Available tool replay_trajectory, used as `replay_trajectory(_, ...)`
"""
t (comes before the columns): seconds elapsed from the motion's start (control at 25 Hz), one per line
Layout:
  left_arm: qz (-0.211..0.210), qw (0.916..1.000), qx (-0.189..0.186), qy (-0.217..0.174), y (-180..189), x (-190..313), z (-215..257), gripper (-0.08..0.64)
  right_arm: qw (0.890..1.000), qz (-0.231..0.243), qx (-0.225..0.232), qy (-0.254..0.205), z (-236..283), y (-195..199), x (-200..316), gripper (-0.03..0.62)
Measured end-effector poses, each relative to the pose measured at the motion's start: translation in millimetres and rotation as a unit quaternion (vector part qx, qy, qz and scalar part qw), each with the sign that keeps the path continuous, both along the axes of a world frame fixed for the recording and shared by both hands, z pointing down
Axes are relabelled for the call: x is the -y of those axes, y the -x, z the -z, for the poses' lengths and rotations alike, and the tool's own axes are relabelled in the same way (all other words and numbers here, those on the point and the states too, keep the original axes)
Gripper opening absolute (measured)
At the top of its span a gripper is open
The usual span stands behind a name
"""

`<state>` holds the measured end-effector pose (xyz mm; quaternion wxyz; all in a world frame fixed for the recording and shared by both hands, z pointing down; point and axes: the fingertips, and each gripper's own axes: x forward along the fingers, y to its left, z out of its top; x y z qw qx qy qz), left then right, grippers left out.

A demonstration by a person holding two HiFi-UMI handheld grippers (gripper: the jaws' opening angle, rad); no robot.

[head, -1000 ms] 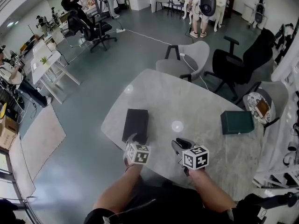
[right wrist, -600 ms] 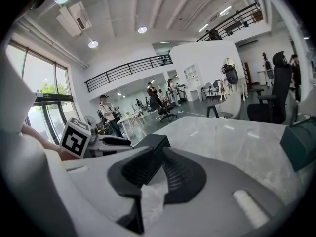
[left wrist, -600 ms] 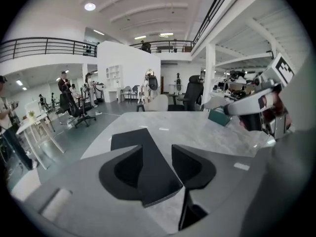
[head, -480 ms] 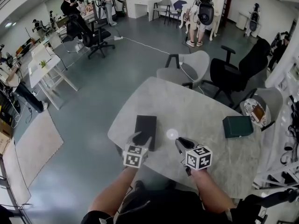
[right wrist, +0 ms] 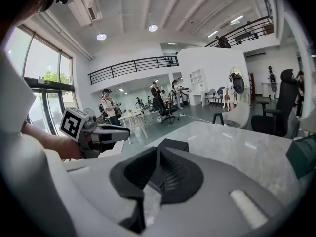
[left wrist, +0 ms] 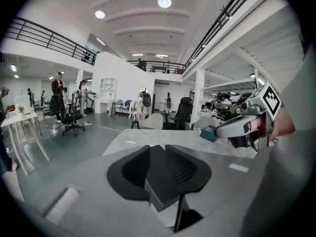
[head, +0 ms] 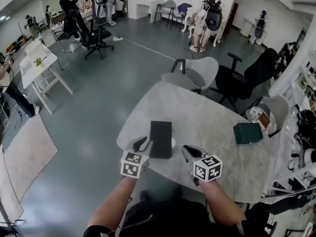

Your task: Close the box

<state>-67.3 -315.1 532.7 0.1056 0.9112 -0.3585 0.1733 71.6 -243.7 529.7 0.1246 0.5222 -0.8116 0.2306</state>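
A flat black box [head: 161, 138] lies on the marble table [head: 212, 117] near its front edge, and its lid looks down. My left gripper [head: 140, 143] hovers at the box's near left corner with its jaws closing. In the left gripper view the black box [left wrist: 157, 179] fills the gap between the jaws, and I cannot tell whether the pads touch it. My right gripper [head: 188, 152] sits right of the box and apart from it. Its jaws are closing to a thin slit with nothing between them, and the black box [right wrist: 174, 144] shows beyond them.
A dark green box [head: 248, 133] rests at the table's right side. Grey chairs [head: 196, 74] and a black office chair [head: 242, 80] stand behind the table. People stand far across the room. The table's front edge [head: 163, 174] runs just under both grippers.
Both grippers' jaws have narrowed. The left gripper now sits at the box's near left corner instead of straight behind its near end. The right gripper has barely shifted.
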Motion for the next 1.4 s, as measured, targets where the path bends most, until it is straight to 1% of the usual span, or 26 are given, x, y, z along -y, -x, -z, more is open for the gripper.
replay_trajectory(0.12,0.005,0.9999,-0.011,-0.007,35.2,4.7,8.6,0.093,1.000,-0.013,-0.002,-0.007,0.2,26.4,-0.6,0.025)
replay_trajectory(0.24,0.002,0.9999,-0.012,-0.009,62.1,0.7,15.9,0.053,0.999,-0.032,0.000,-0.008,0.4,42.7,-11.7,0.017)
replay_trajectory(0.36,0.006,0.9999,-0.011,-0.010,83.6,2.2,24.2,0.041,0.999,-0.040,0.007,0.001,-0.6,53.7,-19.8,0.005)
replay_trajectory(0.48,0.019,0.9994,-0.029,-0.005,95.7,3.4,30.3,0.035,0.999,-0.037,0.005,0.008,-2.4,57.5,-26.4,0.003)
replay_trajectory(0.6,0.018,0.9979,-0.062,0.008,94.7,-1.8,38.9,0.032,1.000,-0.028,0.006,0.001,1.0,57.9,-29.4,0.003)
replay_trajectory(0.68,0.013,0.9974,-0.071,0.005,88.0,-7.8,46.8,0.032,1.000,-0.024,0.011,-0.004,4.2,53.9,-28.5,0.003)
replay_trajectory(0.76,0.009,0.9973,-0.072,-0.011,80.1,-14.1,57.6,0.032,0.999,-0.026,0.023,-0.009,9.9,45.9,-25.2,0.003)
replay_trajectory(0.84,0.016,0.9967,-0.071,-0.034,76.2,-19.6,71.4,0.021,0.999,-0.027,0.033,-0.019,21.4,37.3,-21.7,0.003)
replay_trajectory(1.0,0.051,0.9937,-0.078,-0.063,75.4,-25.1,95.2,0.020,0.997,-0.028,0.041,-0.059,51.2,18.4,-16.9,0.003)
replay_trajectory(1.12,0.062,0.9923,-0.087,-0.062,68.5,-20.5,103.1,0.020,0.994,-0.037,0.048,-0.092,71.1,4.8,-10.1,0.003)
replay_trajectory(1.28,0.058,0.9923,-0.079,-0.076,53.8,-9.6,118.2,0.020,0.989,-0.018,0.023,-0.146,104.7,0.5,-6.7,0.002)
replay_trajectory(1.4,0.070,0.9898,-0.090,-0.084,50.6,-7.2,125.8,0.020,0.985,-0.018,0.013,-0.171,118.4,-5.0,-11.9,0.002)
